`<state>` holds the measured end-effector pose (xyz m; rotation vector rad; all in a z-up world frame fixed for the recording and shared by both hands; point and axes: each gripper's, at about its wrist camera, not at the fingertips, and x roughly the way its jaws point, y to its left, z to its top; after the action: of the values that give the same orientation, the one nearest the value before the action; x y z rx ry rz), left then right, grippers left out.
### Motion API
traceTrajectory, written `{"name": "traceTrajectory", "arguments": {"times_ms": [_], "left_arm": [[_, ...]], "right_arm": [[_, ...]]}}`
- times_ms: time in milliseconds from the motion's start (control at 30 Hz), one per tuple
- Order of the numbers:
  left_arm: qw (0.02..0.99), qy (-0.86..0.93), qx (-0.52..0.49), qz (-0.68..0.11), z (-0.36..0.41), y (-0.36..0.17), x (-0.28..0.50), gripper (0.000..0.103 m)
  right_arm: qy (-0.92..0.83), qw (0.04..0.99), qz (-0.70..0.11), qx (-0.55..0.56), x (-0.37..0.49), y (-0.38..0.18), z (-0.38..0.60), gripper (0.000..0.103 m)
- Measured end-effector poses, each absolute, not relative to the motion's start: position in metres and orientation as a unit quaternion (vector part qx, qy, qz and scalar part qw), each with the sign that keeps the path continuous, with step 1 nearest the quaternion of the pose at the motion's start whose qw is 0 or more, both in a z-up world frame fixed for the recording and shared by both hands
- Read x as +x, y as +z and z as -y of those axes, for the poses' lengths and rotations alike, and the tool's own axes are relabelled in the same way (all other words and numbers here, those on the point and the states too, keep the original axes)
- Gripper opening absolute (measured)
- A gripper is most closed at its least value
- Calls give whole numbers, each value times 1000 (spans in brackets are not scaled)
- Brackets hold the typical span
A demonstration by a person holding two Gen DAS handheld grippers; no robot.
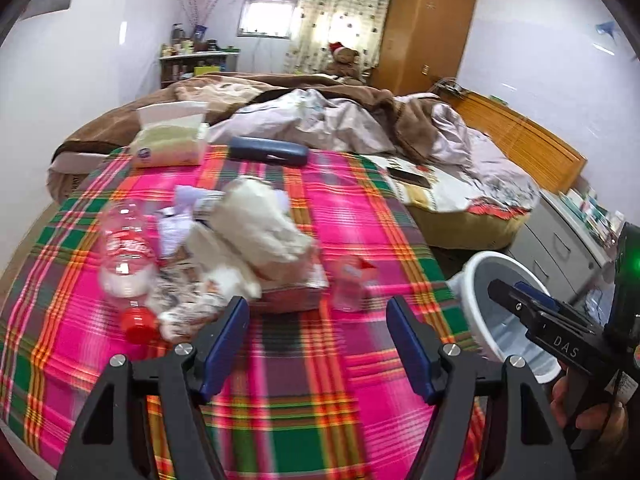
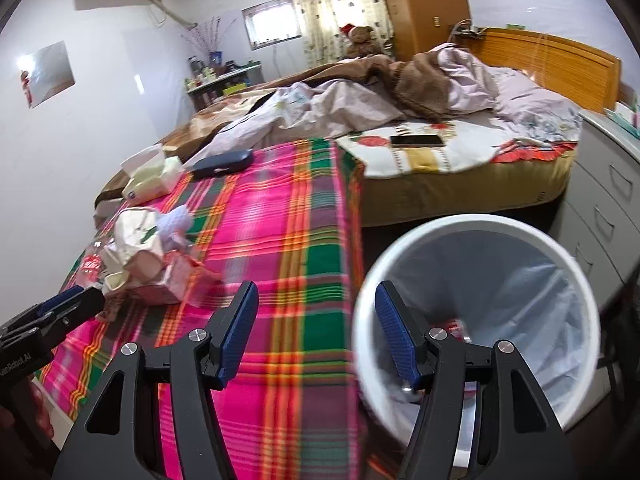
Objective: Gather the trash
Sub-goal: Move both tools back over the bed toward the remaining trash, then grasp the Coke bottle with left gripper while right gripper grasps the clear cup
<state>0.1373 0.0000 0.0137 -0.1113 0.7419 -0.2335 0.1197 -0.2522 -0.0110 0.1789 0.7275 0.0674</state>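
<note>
Bedroom, plaid-covered worktop (image 1: 320,360) — the trash pile (image 1: 240,240) lies ahead-left of the left hand-held gripper (image 1: 318,344), nearer it than the right hand-held gripper (image 2: 316,336), which hangs by the bin (image 2: 480,228) — both jaws apart, empty.

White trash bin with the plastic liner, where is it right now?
The white round trash bin with a clear liner stands on the floor off the right edge of the pink plaid cloth, near the bed's foot, under the open right gripper; the left wrist view shows it at right.
</note>
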Motion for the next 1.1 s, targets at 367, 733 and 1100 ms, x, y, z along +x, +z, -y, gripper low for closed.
{"name": "traceTrajectory", "arguments": {"times_ms": [367,733,1100], "left_arm": [[927,-48,-75,-365,-71,5,156,74],[919,4,-101,-381,-125,-8,178,77],[904,3,-123,-408,-144,-27,215,78]], "right_arm": [[85,917,-381,76,145,-24,196,62],[87,902,-414,85,172,-39,168,62],[77,891,-441,75,190,-53,156,62]]}}
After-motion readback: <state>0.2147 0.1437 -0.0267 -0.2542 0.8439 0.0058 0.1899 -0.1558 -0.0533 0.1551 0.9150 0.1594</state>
